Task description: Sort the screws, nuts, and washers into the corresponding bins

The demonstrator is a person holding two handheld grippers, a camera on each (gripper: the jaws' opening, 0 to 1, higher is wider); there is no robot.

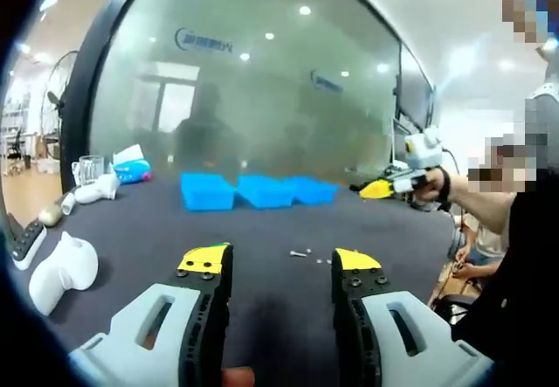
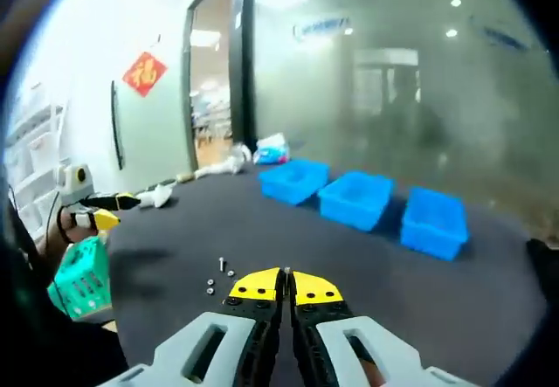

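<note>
With the left gripper (image 1: 281, 275) spread wide and the right gripper (image 2: 286, 284) pressed together empty, the small silver screws (image 2: 218, 275) near the right fingers should be approached slowly, three blue plastic bins (image 2: 357, 199) lying far across the dark surface (image 2: 489, 300).

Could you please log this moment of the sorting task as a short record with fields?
surface: dark table
bins: three blue bins in a row, contents not visible
hardware: small screws and nuts loose on the table, near the right gripper's tips
left hand-held gripper: open, holding nothing
right hand-held gripper: shut, nothing visibly held
</note>
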